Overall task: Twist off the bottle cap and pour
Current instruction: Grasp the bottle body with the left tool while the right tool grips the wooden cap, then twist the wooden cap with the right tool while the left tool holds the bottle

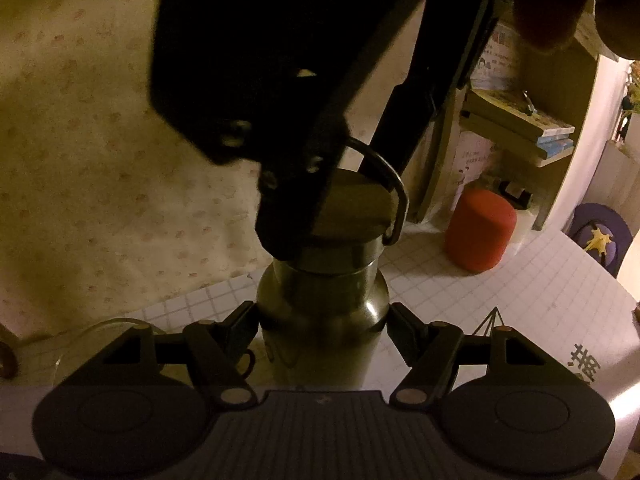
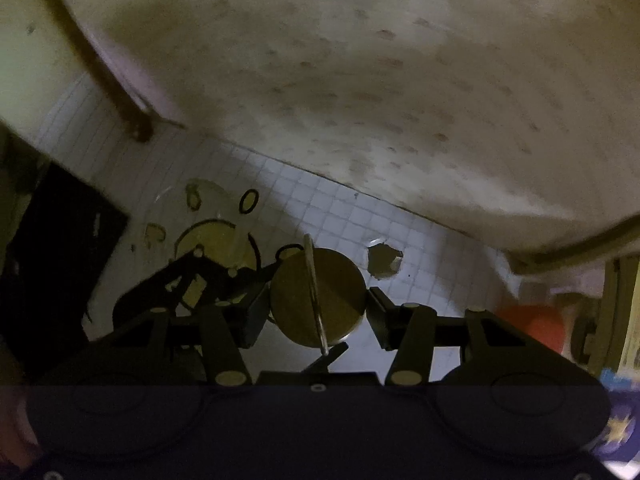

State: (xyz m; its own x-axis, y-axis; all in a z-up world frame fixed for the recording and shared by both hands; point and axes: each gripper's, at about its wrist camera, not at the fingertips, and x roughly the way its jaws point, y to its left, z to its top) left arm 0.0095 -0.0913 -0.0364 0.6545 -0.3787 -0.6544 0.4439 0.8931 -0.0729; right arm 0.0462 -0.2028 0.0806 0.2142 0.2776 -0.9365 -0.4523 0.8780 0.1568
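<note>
You held the steel bottle while your other tool straddled its cap.

Your left gripper was clamped on the shoulder of the smooth, rounded metal bottle, upright on the white gridded tabletop; your right gripper sat around the flat round cap, its left pad touching the rim, its right pad just apart, so grip I cannot tell; a wire loop handle stood on the cap; beyond stood a matte red cylinder beside stacked books.
</note>
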